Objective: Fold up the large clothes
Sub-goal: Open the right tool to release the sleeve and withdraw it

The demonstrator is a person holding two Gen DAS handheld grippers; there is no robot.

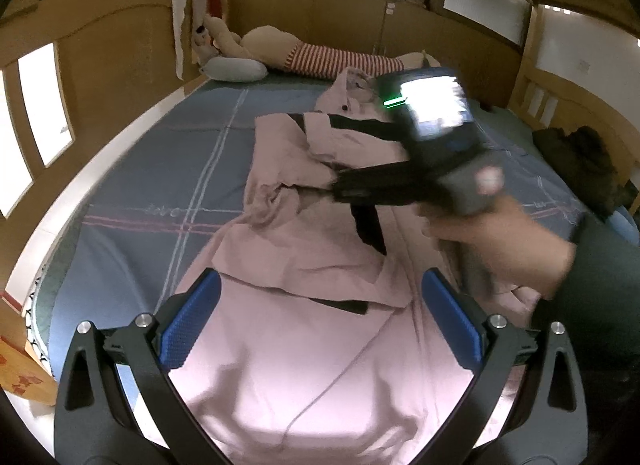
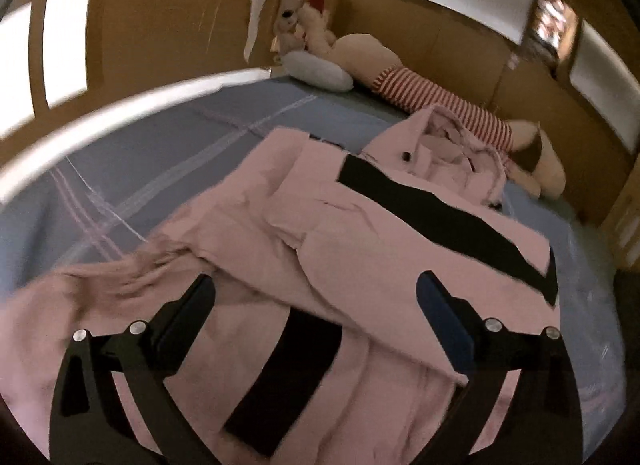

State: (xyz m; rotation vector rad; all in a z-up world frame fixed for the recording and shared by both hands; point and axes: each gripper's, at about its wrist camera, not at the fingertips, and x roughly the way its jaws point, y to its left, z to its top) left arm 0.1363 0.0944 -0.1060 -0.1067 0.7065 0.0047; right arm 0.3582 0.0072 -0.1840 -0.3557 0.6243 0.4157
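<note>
Here, on a bed with a blue-grey sheet (image 1: 168, 169) crossed by pale stripes, a large pink jacket (image 1: 320, 345) with black bands lies spread out, partly folded, its hood toward the far wall. Nearest the lens, the left gripper (image 1: 320, 321) hangs over the jacket's lower part with its blue-padded jaws wide apart and nothing between them but the cloth lying below. Just beyond, to the right, a person's hand (image 1: 500, 237) in a dark sleeve carries the right gripper (image 2: 316, 325), blurred in the left wrist view, above the jacket's middle; seen from its own camera its jaws stand fully apart over a folded sleeve and clasp nothing. Farther back, a grey pillow (image 1: 234, 68) and a plush toy (image 1: 320, 55) in a red-striped top rest against the wooden headboard (image 1: 120, 33).
</note>
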